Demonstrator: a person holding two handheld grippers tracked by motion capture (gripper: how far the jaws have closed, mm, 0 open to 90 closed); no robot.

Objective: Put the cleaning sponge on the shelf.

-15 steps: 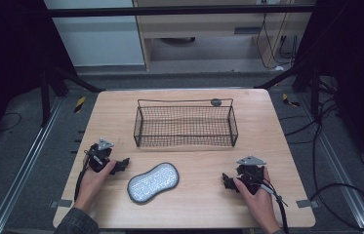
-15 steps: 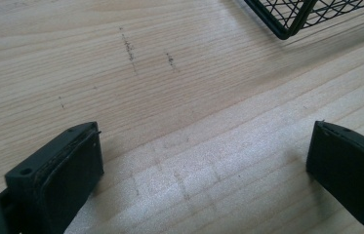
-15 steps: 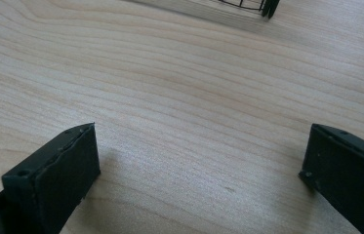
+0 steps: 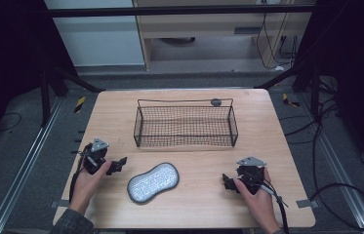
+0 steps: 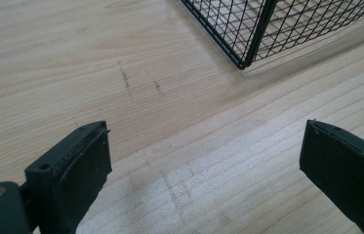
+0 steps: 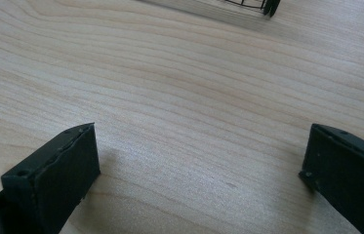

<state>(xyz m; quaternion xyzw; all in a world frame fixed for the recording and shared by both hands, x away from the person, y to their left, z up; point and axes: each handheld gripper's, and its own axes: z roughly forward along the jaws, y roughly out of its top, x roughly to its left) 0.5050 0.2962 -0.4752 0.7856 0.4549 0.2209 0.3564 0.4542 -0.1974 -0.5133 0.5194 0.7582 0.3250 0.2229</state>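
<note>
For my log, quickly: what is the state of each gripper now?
Left gripper: open, holding nothing.
Right gripper: open, holding nothing.

Left gripper point(image 4: 119, 163) and right gripper point(image 4: 225, 181) low, jaws wide apart

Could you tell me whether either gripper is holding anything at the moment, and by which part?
Nothing is held. The left gripper and right gripper both have fingers spread wide over bare table; the grey sponge lies untouched between them.
</note>
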